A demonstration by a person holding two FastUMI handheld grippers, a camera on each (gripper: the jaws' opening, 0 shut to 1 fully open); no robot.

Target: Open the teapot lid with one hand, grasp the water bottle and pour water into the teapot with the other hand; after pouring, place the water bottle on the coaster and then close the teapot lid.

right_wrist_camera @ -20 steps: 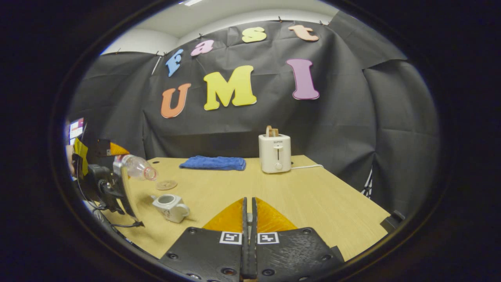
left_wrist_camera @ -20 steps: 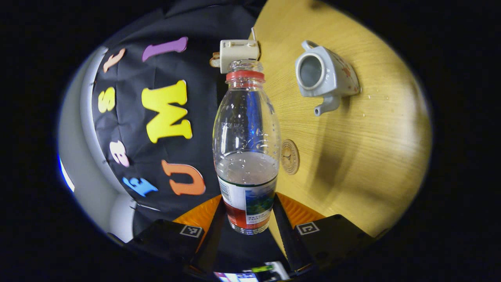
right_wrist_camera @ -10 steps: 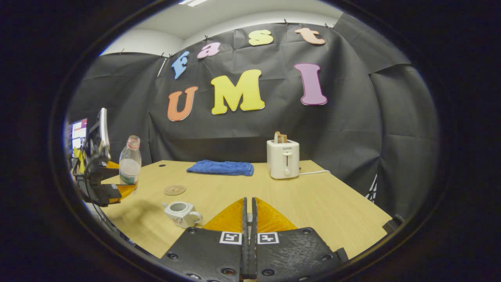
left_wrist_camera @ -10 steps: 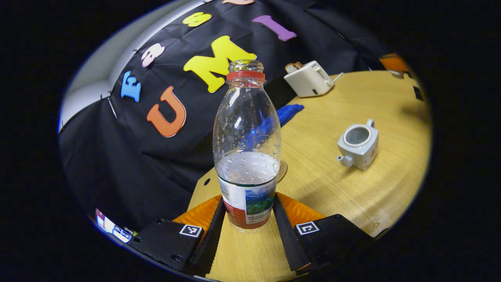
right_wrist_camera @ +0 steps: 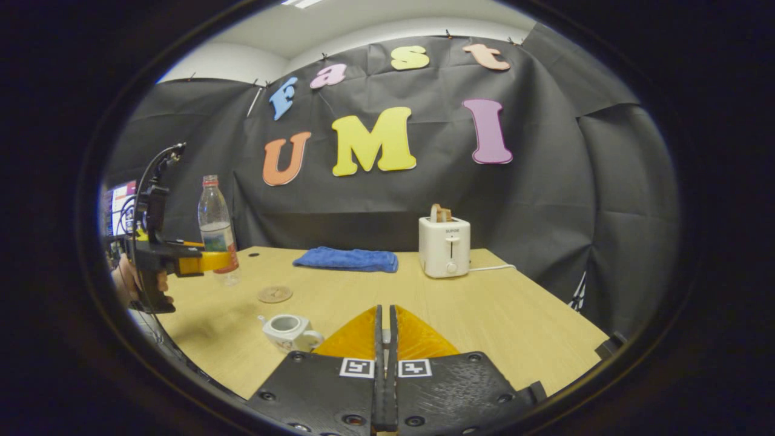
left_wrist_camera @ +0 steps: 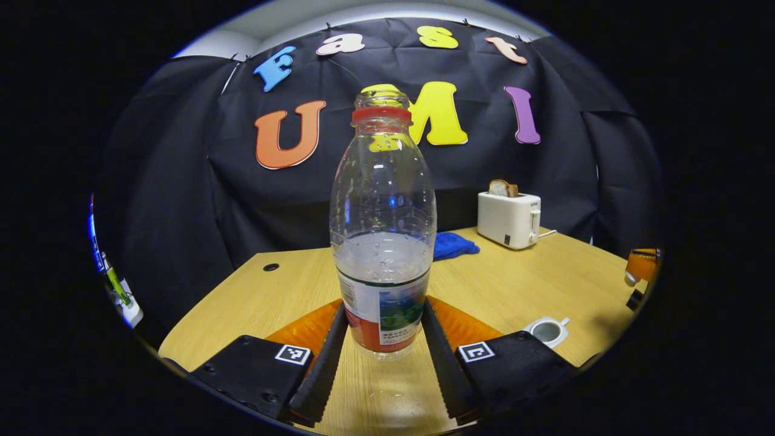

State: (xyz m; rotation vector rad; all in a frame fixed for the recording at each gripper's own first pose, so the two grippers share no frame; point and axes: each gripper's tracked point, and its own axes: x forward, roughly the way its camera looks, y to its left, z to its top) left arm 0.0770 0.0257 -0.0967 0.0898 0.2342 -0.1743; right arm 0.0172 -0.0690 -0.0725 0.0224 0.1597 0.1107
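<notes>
Above the table (left_wrist_camera: 284,297), left gripper (left_wrist_camera: 381,339) jaws clamp the upright water bottle (left_wrist_camera: 382,230); right gripper (right_wrist_camera: 385,351) jaws pressed closed.

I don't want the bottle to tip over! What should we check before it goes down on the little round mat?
1. Left tongs hold the water bottle on both sides: ok.
2. Bottle upright, open mouth on top: ok.
3. Bottle right over the coaster: not ok; in the right gripper view the coaster lies apart from it on the table, nearer the teapot.
4. Coaster bare, nothing on it: ok.
5. Teapot out of the path: ok; it stands closer to the camera than the coaster.
6. Right tongs have the lid ready for closing: cannot tell; the jaws are together, and what they pinch is too small to make out.
</notes>
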